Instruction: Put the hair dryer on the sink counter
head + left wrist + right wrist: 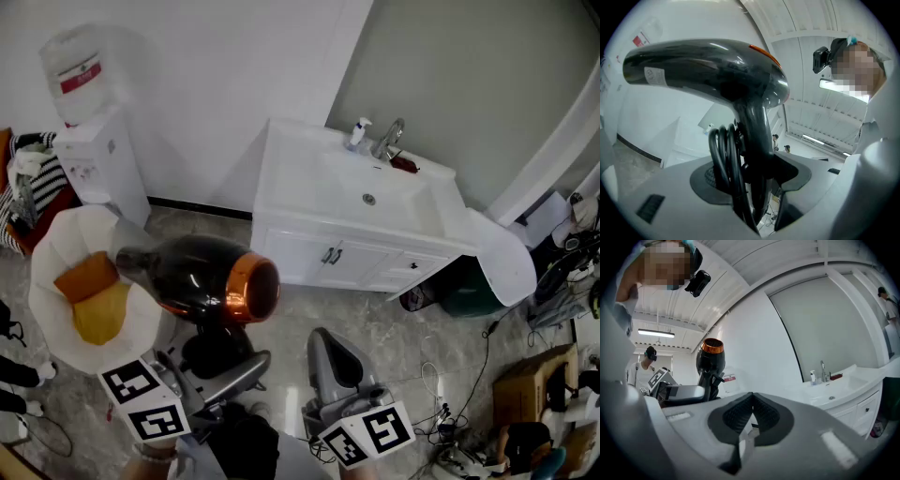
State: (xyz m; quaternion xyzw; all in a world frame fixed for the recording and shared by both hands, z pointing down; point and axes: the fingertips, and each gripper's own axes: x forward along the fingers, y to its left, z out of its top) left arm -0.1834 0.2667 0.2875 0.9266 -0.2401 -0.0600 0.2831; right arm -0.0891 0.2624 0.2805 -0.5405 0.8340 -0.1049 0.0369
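My left tongs (220, 370) clamp the dryer (202, 277) by its handle over the grey marble floor (394, 337) — well apart from the white counter (281, 178) by the wall (234, 66); my right tongs (330, 356) are closed, empty.

The head view looks steeply down from above, with the sink counter (286, 183) at its far side. Each gripper view looks level from close behind its own jaws. The right one shares that counter and the hair dryer (710, 358) with the head view.
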